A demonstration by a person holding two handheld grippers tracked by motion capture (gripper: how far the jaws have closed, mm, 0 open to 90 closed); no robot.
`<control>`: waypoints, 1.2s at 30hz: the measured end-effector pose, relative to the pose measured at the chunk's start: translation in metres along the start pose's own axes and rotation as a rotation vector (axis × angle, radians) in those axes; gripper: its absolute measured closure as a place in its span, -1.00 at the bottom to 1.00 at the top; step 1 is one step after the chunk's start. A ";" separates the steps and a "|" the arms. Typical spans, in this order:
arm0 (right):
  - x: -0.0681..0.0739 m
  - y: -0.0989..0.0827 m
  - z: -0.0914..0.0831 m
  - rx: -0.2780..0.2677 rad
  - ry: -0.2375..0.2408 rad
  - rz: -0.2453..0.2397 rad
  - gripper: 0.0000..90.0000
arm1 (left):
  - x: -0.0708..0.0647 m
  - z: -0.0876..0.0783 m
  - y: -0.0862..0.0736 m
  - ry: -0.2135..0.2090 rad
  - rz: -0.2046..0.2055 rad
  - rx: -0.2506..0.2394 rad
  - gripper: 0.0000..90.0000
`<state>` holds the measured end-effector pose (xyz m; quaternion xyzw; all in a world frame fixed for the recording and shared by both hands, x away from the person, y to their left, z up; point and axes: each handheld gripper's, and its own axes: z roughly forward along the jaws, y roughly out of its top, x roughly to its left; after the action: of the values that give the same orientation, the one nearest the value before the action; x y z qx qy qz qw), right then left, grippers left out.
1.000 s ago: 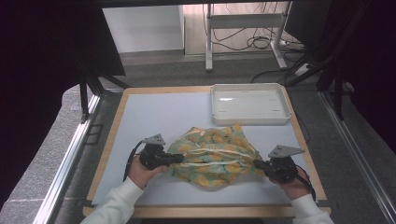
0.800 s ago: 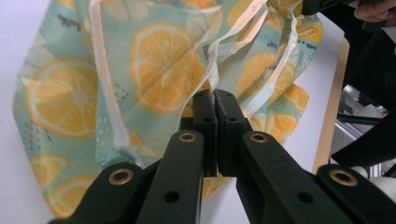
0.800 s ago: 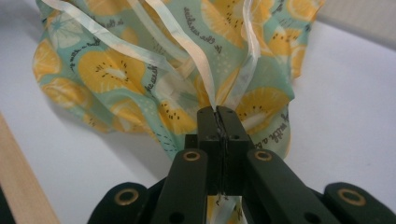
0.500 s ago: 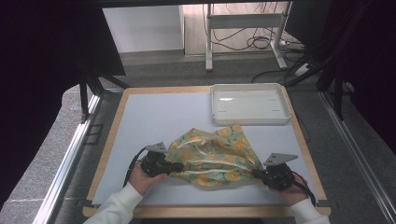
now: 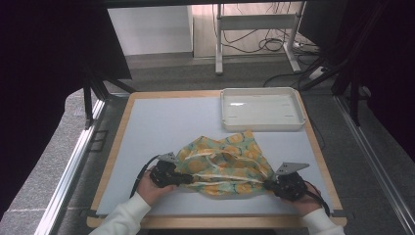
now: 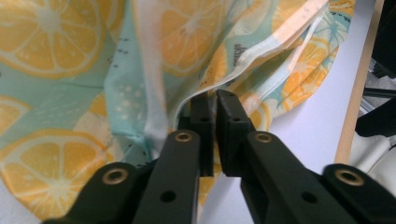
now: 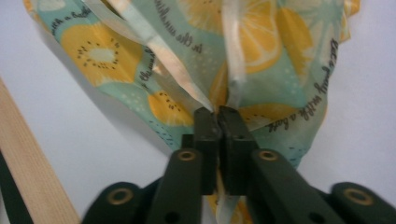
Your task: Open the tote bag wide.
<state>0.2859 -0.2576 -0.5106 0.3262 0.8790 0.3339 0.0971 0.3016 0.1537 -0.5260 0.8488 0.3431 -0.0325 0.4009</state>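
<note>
A cloth [image 5: 222,164] printed with yellow citrus slices on pale green lies crumpled near the table's front edge, stretched between my two grippers. My left gripper [image 5: 188,178] is at its left end. In the left gripper view the jaws [image 6: 215,100] have just been opening: a thin slit shows between the pads, with the cloth's white hem [image 6: 154,93] at their tips. My right gripper [image 5: 268,185] is at the right end. Its jaws [image 7: 217,114] have also just been easing, but the pads still pinch the gathered cloth [image 7: 271,46].
A white tray [image 5: 262,128] stands at the back right of the pale table top [image 5: 161,122], just beyond the cloth's far corner. A wooden rim [image 5: 323,161] frames the table. Dark stands and cables lie beyond it.
Both hands have drawn slightly toward the near edge. The cloth has gone from a rounded heap to a flatter, wider shape, with one corner pointing at the tray.
</note>
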 end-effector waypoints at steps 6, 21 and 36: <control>0.003 0.007 -0.018 -0.112 -0.032 0.000 0.28 | -0.010 -0.016 0.006 0.008 0.031 -0.081 0.59; 0.010 0.060 -0.043 -0.264 -0.087 -0.030 -0.14 | -0.025 -0.046 0.044 0.099 0.080 -0.223 0.10; 0.010 0.099 -0.002 -0.204 -0.013 -0.063 -0.26 | -0.010 -0.019 0.069 0.096 0.062 -0.139 -0.17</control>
<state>0.3278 -0.1963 -0.4443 0.2891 0.8496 0.4163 0.1458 0.3318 0.1312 -0.4648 0.8297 0.3370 0.0445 0.4428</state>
